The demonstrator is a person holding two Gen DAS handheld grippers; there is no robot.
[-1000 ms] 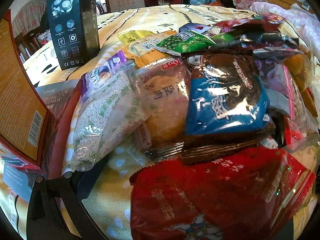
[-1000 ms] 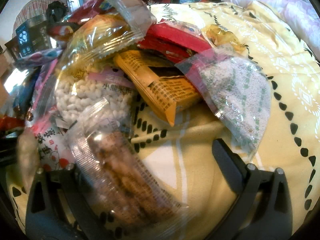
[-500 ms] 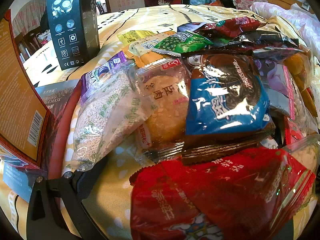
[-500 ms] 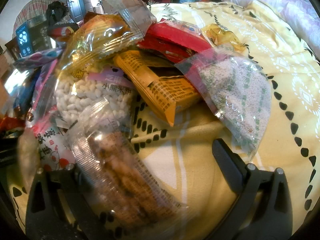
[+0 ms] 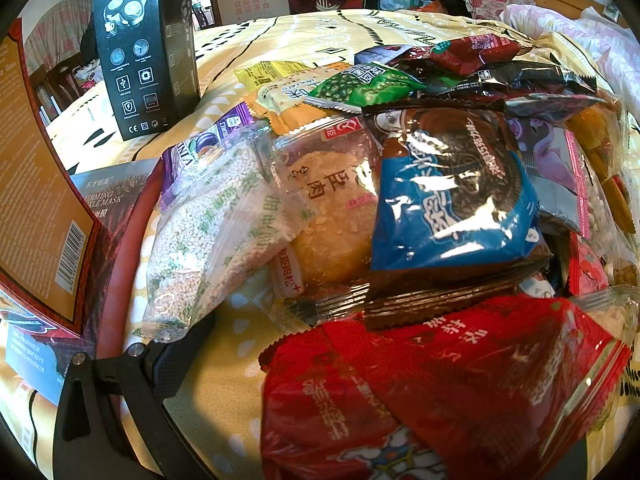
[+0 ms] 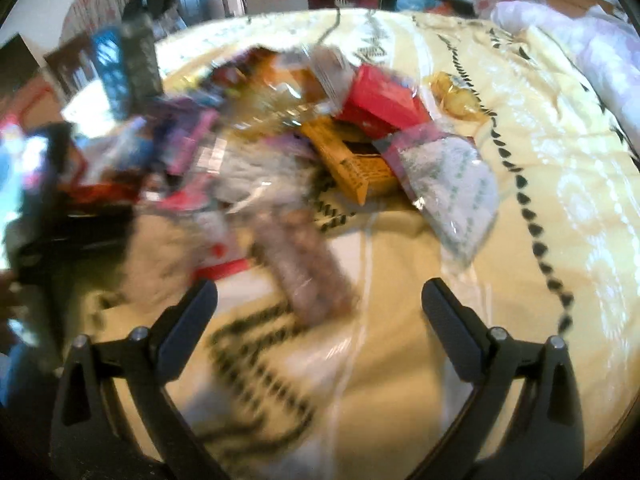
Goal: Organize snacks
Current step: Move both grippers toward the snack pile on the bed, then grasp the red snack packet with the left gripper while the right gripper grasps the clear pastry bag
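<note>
Beside the snack pile [image 5: 400, 208], black "PLAZDS" box [image 5: 140, 52], "FIRMING" mask box [image 5: 108, 200]; right tool [image 6: 320, 304] spread apart, empty; left tool's [image 5: 360, 360] state cannot be told

Glossy crinkled plastic wraps the red snack packet [image 5: 440, 392] and blue biscuit packet [image 5: 452, 204]; matt cardboard shaver box [image 5: 140, 48]; soft woven yellow blanket [image 6: 560, 184]

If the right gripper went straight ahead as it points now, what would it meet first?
Probably the long clear bar packet, lying on the yellow bedspread just beyond the open right gripper. The picture is blurred, so depth is uncertain.
</note>
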